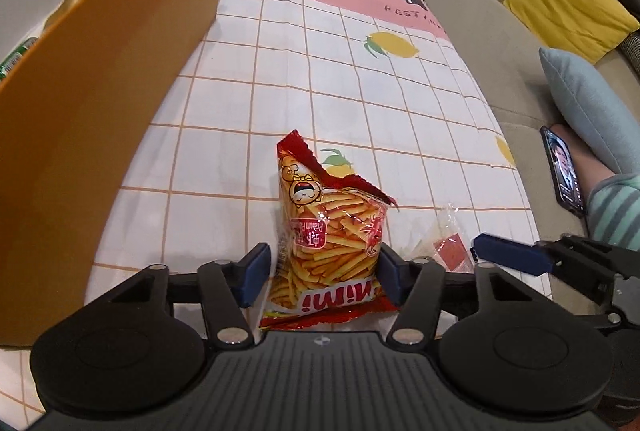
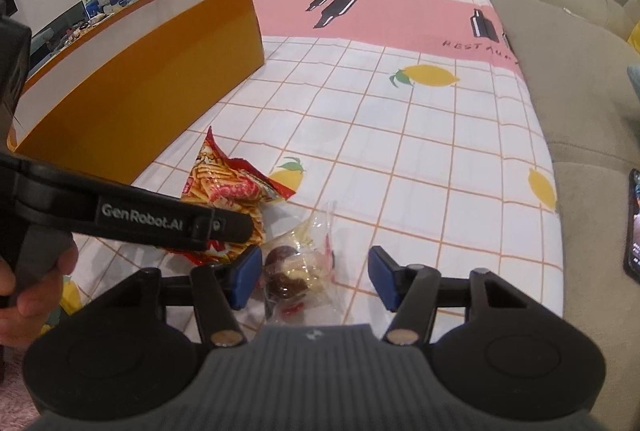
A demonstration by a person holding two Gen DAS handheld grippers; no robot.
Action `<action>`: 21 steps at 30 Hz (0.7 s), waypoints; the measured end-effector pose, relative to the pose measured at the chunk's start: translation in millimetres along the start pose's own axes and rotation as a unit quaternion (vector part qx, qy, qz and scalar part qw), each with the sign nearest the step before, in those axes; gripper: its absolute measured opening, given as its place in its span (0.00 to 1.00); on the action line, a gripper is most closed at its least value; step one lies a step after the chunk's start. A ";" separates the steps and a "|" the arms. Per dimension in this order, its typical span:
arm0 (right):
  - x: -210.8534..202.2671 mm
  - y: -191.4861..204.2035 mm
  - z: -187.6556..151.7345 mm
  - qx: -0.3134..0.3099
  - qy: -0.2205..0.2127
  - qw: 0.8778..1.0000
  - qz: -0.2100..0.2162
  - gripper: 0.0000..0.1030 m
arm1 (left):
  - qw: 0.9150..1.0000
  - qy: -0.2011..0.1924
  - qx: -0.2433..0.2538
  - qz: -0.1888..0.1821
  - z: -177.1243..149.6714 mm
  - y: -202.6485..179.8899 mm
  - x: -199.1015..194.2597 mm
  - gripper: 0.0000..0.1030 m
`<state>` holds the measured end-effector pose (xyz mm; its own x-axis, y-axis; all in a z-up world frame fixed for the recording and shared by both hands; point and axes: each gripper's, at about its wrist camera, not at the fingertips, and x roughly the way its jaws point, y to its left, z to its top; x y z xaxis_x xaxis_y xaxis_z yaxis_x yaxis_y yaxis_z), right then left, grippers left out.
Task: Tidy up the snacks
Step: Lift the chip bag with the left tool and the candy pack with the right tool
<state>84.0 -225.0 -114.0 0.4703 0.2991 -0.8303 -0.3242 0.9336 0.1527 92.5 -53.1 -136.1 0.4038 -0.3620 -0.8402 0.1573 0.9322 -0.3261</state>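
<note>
A red Mimi snack bag (image 1: 332, 231) of prawn sticks lies on the tablecloth between the pads of my left gripper (image 1: 322, 273), which close against its sides. It also shows in the right wrist view (image 2: 228, 191), partly behind the left gripper's arm. A clear wrapped chocolate pastry (image 2: 296, 271) lies between the fingers of my right gripper (image 2: 316, 277), which is open with a gap on the right side. The pastry wrapper (image 1: 444, 239) and a right fingertip (image 1: 508, 253) show in the left wrist view. An open orange box (image 2: 152, 71) stands at the left.
The table (image 2: 400, 131) has a checked cloth with lemons and a pink band. A beige sofa (image 2: 580, 79) runs along the right edge with yellow (image 1: 568, 3) and blue (image 1: 592, 107) cushions. A phone (image 1: 564, 171) lies there. A green item (image 1: 18, 55) sits in the box.
</note>
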 end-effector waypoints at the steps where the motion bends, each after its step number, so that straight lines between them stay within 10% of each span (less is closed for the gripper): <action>1: 1.4 0.0 0.0 0.001 0.003 1.000 0.004 0.50 | 1.000 0.000 0.002 0.000 0.1 -0.4 0.2 0.61; 21: 2.6 7.4 -2.2 0.001 0.009 1.000 0.013 0.29 | 0.998 -0.013 0.045 0.033 1.7 -20.1 0.8 0.40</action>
<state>81.0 -217.7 -116.2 0.4464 0.3194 -0.8359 -0.3337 0.9262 0.1757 91.2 -72.2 -129.5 0.4390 -0.3002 -0.8468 0.2097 0.9507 -0.2283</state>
